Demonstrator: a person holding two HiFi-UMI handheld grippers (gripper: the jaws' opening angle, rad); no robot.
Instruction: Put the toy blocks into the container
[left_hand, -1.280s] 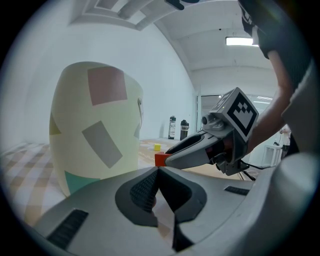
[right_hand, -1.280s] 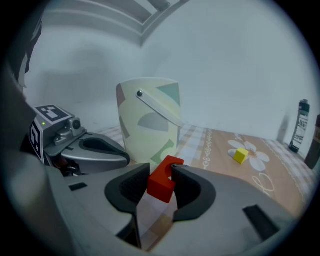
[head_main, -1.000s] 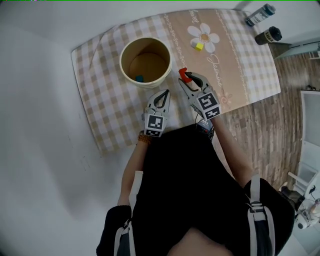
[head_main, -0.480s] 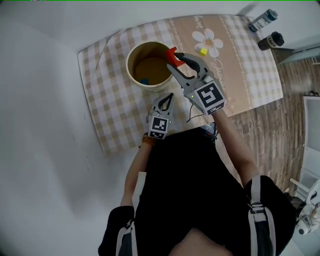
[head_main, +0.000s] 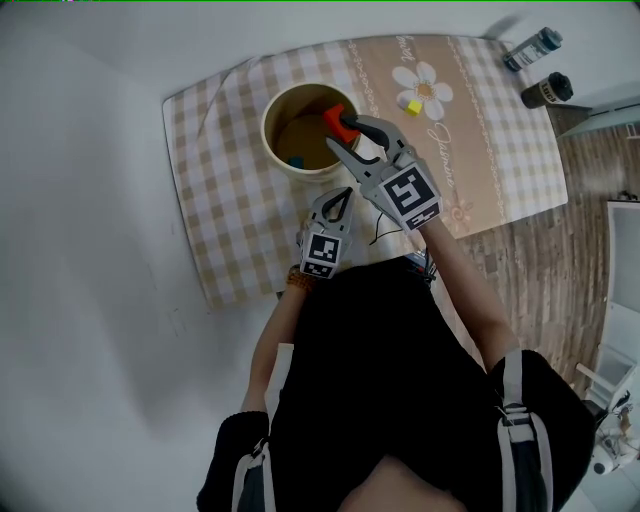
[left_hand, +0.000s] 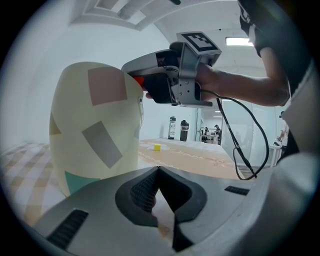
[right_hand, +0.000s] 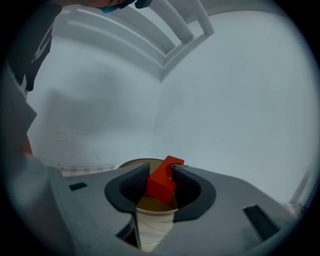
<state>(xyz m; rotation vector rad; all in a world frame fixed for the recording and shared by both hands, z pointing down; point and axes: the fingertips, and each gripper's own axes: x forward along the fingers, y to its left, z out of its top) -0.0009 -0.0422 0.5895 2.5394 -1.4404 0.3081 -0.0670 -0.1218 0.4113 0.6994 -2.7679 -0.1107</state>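
Blue block (head_main: 294, 161) in container (head_main: 269, 140), red block (head_main: 334, 117) above

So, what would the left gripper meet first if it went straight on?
The left gripper would probably meet the cup, close ahead and slightly left; if it just misses, the cloth beyond.

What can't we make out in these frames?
- Head view: right gripper and red block cover part of the cup interior.
- Left gripper view: cup wall hides its contents.
- Head view: bottles too small to read labels.
- Right gripper view: jaws cover the red block's sides.
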